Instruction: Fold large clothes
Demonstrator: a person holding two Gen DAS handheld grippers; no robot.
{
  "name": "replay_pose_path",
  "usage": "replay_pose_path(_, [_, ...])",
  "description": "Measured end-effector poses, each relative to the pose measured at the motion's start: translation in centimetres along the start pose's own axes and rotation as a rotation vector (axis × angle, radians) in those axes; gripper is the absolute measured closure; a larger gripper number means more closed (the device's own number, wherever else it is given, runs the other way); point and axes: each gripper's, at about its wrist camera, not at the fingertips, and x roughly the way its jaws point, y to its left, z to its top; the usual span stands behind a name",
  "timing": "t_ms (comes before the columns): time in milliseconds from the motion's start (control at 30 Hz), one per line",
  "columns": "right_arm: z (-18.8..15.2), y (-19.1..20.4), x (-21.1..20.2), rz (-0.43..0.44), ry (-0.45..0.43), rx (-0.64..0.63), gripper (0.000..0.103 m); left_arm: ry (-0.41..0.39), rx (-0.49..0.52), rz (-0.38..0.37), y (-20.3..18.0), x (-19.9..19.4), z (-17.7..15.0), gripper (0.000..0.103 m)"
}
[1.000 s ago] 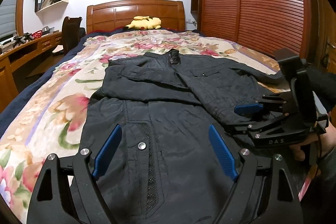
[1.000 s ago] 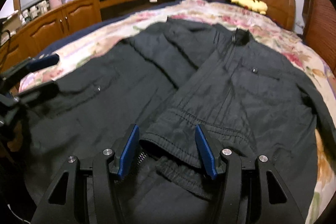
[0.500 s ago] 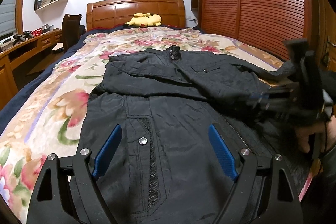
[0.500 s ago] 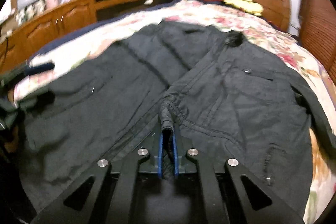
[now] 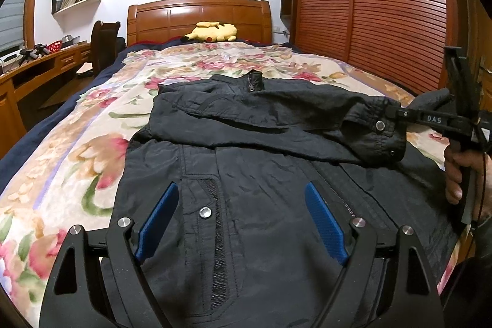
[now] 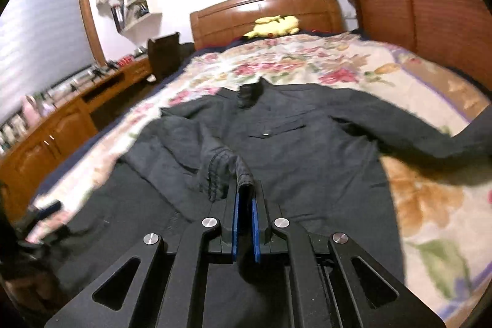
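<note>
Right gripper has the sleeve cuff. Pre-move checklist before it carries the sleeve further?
1. Grip on cuff: right gripper is shut on the sleeve cuff, fabric pinched between the pads. Ok.
2. Cuff off the jacket body: it hangs lifted above the black jacket. Ok.
3. Left gripper out of the way: open, low over the jacket hem, holding nothing. Ok.
4. Other sleeve: lies spread toward the bed's edge, not folded. Not ok yet.
5. Landing area on the bed: bare floral cover beside the jacket. Ok.
6. Grip depth on fabric: cannot tell.
</note>
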Motion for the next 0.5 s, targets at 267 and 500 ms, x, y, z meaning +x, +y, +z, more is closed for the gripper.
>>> replay_pose_path(267, [1.2, 0.4, -0.5, -0.091, -0.014, -0.029, 0.096, -0.006, 0.006, -0.015, -0.5, -0.1, 0.2, 0.018])
replay_pose_path(500, [1.7, 1.8, 0.3, -0.156, 0.050, -0.068, 0.060, -0.029, -0.002, -0.041, -1.1, -0.3, 0.9, 0.018])
